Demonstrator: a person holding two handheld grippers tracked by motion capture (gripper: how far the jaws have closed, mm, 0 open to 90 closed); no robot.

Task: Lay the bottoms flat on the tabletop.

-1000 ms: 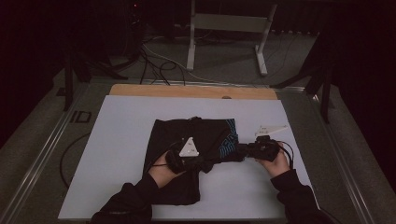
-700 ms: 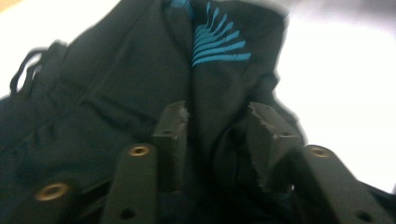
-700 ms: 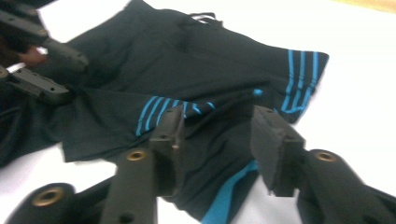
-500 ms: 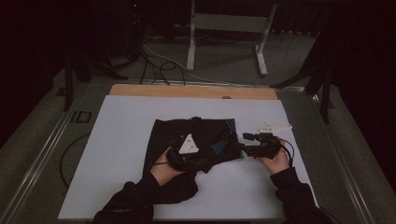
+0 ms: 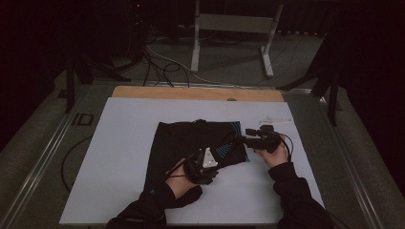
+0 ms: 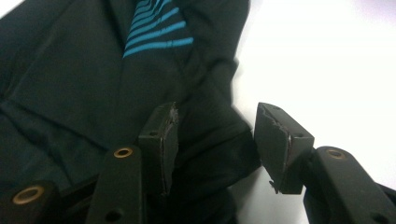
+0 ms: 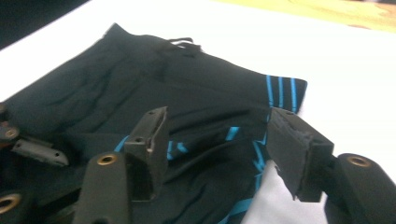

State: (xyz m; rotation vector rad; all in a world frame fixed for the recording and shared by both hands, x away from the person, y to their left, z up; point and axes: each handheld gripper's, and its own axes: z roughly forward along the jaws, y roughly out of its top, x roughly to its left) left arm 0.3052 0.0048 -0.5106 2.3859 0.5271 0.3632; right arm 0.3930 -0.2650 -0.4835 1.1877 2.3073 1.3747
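Left gripper point(image 6: 215, 144) – jaws spread, just opened; black shorts point(image 6: 84, 93) hem lies between them, unpinched. Right gripper point(image 7: 219, 149) – jaws parted, just narrowed slightly; striped edge between, loose.

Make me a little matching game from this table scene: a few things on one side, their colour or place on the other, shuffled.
Things:
1. garment
2. stripes
3. table cover
4. wooden strip

Descriptions:
A. white sheet under the cloth
B. along the table's far edge
C. bright blue
D. black, lying flat mid-table

Pairs: 1-D, 2-C, 3-A, 4-B
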